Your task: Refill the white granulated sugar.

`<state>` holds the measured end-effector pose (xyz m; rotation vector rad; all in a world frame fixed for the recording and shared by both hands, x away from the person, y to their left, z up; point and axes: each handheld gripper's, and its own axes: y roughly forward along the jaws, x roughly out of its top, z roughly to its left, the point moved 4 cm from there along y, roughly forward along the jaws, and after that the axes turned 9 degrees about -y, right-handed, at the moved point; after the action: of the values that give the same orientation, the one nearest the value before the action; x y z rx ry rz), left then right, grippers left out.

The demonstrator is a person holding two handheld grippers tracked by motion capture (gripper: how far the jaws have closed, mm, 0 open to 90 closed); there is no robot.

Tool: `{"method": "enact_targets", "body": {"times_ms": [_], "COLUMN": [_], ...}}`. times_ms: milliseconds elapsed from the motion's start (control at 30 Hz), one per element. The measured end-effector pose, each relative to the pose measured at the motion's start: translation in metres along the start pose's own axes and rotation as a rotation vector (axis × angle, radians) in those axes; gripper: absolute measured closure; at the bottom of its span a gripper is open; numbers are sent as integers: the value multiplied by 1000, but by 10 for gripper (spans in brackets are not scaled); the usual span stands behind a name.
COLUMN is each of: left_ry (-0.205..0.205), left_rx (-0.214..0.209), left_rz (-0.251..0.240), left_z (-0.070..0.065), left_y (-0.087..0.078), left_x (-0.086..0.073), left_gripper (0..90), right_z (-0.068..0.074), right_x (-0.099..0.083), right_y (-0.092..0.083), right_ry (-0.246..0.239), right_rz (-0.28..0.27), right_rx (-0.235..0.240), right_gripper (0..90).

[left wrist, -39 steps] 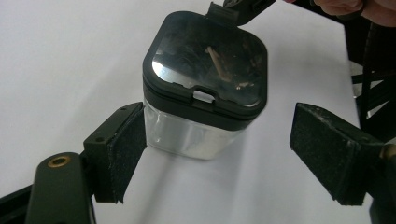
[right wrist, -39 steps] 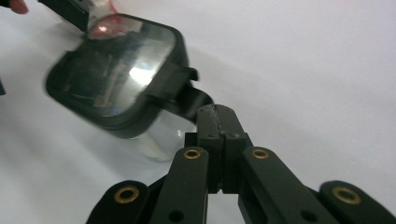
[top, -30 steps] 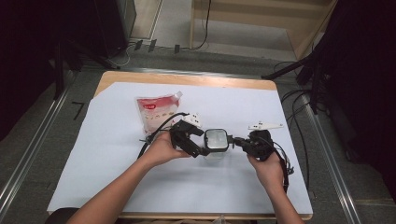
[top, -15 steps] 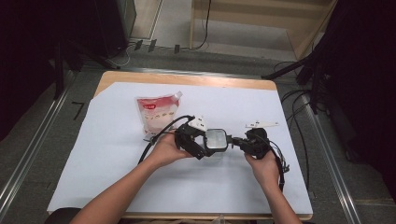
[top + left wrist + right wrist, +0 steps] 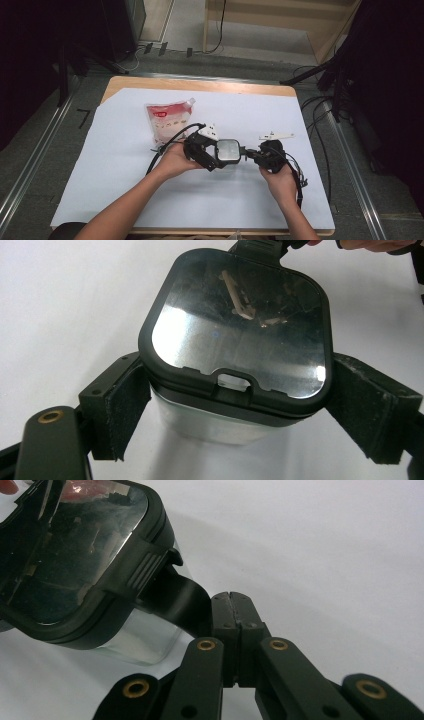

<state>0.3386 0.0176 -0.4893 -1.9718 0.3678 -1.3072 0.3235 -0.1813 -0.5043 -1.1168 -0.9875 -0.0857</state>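
A small metal container point(image 5: 229, 150) with a black-rimmed glossy lid point(image 5: 240, 325) sits mid-table on the white sheet. My left gripper point(image 5: 205, 151) is shut on the container, its padded fingers point(image 5: 122, 410) pressed on the two sides of the silver body point(image 5: 210, 422). From the right, my right gripper point(image 5: 255, 154) has its jaws closed on the black latch tab point(image 5: 177, 597) that sticks out from the lid's edge. In the right gripper view its jaws point(image 5: 231, 600) meet with no gap. The container's far side is hidden behind the lid.
A red-and-white pouch point(image 5: 169, 120) lies flat behind the left hand. The white sheet point(image 5: 120, 165) covers the wooden table point(image 5: 200, 85). Black cables point(image 5: 167, 145) trail from both grippers; dark equipment stands to the right.
Both hands and the container have drifted slightly left. Both grips are the same.
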Motion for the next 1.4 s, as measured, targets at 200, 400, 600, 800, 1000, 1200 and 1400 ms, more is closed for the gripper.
{"method": "enact_targets", "body": {"times_ms": [200,400,600,800,1000,1200,1400], "left_ry": [-12,1,3,17,24,6,0], "left_rx": [-16,-14,-7,7,20,-44,-50], "left_rz": [-9,-7,-21,-6,-3,-36,-16], "left_z": [1,-1,-4,-6,-10,-16,-21], "left_y": [-2,-4,-10,-12,-14,-17,-19], "left_x": [2,4,8,11,17,23,27], "left_gripper": [155,154,151,150,146,312,407], "right_z": [0,0,2,4,3,5,5], "right_x": [-1,-1,0,0,0,1,1], "right_y": [-1,-1,-2,-2,-2,-2,-3], "right_ry": [-3,2,-3,2,-6,-9,-12], "right_rz": [-6,-3,-7,-5,-7,-10,-10], "right_rx": [9,17,21,24,24,28,34], "right_gripper": [900,900,900,900,900,900,900]}}
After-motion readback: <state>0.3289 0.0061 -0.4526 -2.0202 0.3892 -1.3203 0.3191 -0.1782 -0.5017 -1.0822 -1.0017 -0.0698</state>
